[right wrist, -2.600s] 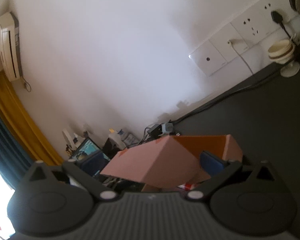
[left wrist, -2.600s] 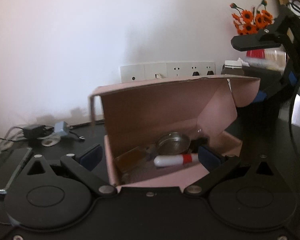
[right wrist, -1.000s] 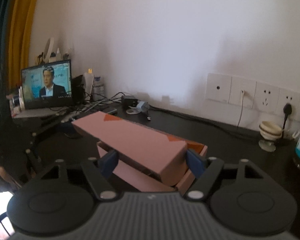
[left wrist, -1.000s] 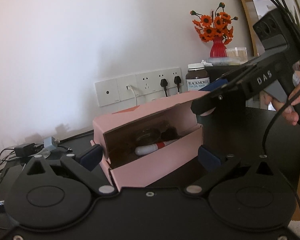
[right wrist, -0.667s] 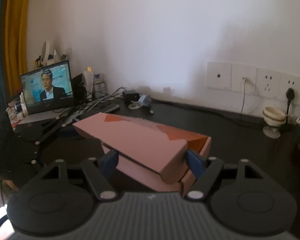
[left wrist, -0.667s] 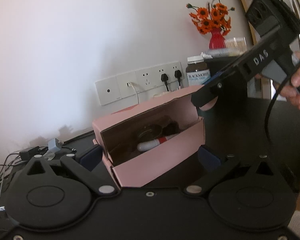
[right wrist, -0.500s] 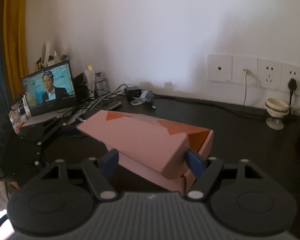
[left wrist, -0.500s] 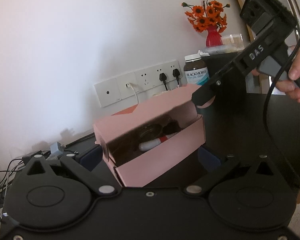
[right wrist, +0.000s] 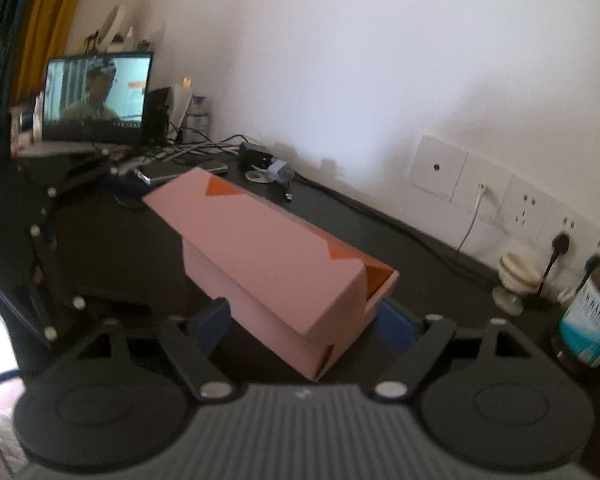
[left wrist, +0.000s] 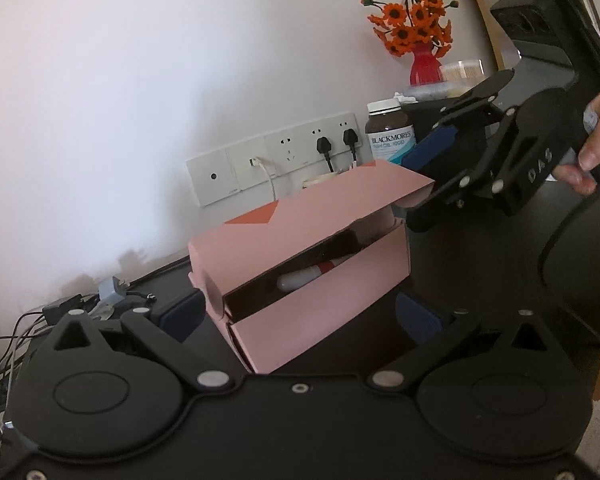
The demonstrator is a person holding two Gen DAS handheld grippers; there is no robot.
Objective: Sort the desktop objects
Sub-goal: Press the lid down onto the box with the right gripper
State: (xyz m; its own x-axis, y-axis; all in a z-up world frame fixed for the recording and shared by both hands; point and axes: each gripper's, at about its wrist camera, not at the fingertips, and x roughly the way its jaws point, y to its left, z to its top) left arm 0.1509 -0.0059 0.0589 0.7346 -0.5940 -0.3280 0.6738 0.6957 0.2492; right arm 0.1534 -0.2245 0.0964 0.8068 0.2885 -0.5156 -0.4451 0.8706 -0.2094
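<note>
Left wrist alone: marker inside box.

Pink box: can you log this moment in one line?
pink box: lid nearly shut, white-and-red tube inside | right gripper: jaws opening around the lid's end | left gripper: open

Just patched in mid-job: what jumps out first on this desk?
A long pink cardboard box lies mid-desk, its lid nearly down; a white tube with a red band shows through the gap. The right gripper is at the lid's far end, jaws opening. Behind, a red vase of orange flowers stands above a brown supplement bottle.
</note>
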